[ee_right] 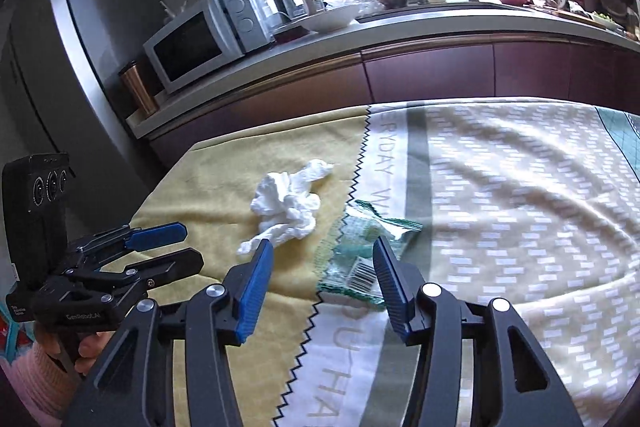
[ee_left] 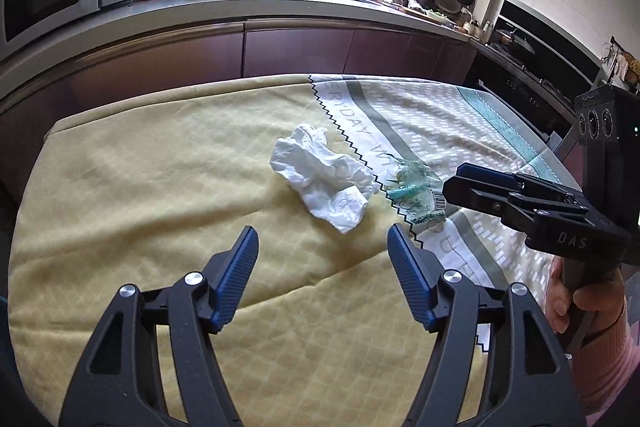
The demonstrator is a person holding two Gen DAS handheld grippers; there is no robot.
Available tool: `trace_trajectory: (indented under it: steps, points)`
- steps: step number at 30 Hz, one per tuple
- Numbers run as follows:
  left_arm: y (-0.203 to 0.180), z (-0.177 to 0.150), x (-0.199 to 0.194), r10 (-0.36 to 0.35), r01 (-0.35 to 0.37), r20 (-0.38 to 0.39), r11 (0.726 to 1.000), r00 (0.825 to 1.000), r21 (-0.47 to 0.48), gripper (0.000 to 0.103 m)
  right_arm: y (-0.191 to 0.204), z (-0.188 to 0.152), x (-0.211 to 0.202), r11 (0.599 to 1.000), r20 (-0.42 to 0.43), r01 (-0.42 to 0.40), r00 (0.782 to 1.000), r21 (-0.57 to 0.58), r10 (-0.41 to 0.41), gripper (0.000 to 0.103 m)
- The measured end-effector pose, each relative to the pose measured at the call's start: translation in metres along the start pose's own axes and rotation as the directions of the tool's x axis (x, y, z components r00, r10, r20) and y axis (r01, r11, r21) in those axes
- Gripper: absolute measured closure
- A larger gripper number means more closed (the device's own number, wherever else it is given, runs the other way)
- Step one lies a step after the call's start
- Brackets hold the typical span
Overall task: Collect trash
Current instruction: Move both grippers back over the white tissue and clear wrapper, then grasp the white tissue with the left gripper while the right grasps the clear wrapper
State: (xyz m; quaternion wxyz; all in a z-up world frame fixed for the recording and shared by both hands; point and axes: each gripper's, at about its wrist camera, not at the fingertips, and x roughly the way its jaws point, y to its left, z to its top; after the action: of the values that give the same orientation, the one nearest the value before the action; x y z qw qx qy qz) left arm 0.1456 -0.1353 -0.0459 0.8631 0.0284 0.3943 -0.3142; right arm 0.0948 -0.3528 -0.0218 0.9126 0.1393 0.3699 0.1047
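Tissue (ee_left: 324,175), wrapper (ee_left: 416,191) — grippers open, empty

Each gripper (ee_left: 322,241) (ee_right: 323,253) is black with 2 ribbed blue pads (ee_left: 236,267), silver pivot screws and white lettering. The hands (ee_left: 576,301) wear pink ribbed sleeves (ee_left: 608,359).

Crumpled white paper tissue (ee_left: 326,175), glossy clear plastic wrapper (ee_left: 416,193), soft matt woven cloth (ee_left: 160,187), ribbed blue gripper pads (ee_left: 236,275)

We see the tissue (ee_left: 324,179) lying on the cloth-covered desk (ee_left: 120,187), the wrapper (ee_left: 416,189) just right of it, the counter (ee_left: 280,1) behind.
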Motion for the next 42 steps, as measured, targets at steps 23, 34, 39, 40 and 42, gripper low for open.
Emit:
trace_trajectory:
  steps: [23, 34, 39, 40, 42]
  points:
    - [0.001, 0.02, 0.067, -0.028, 0.017, -0.132, 0.996, 0.991, -0.087, 0.091, -0.035, 0.0, 0.036, 0.992, -0.085, -0.038, 0.995, 0.122, 0.049, 0.066]
    - [-0.002, 0.013, 0.043, 0.003, -0.006, -0.067, 0.999, 0.998, -0.04, 0.1, -0.025, -0.007, 0.024, 0.994, -0.063, -0.052, 0.996, 0.098, 0.058, 0.069]
    - [0.001, 0.007, 0.021, 0.024, -0.025, -0.024, 0.999, 0.999, -0.028, 0.1, -0.011, -0.006, 0.017, 0.995, -0.045, -0.073, 0.996, 0.062, 0.075, 0.069]
    - [0.002, 0.005, 0.015, 0.026, -0.027, -0.015, 0.999, 1.0, -0.026, 0.1, -0.008, -0.006, 0.015, 0.995, -0.042, -0.079, 0.996, 0.057, 0.081, 0.069]
    - [0.006, 0.0, 0.004, 0.037, -0.037, 0.001, 0.999, 0.999, -0.024, 0.1, -0.002, -0.005, 0.013, 0.995, -0.037, -0.091, 0.995, 0.046, 0.093, 0.069]
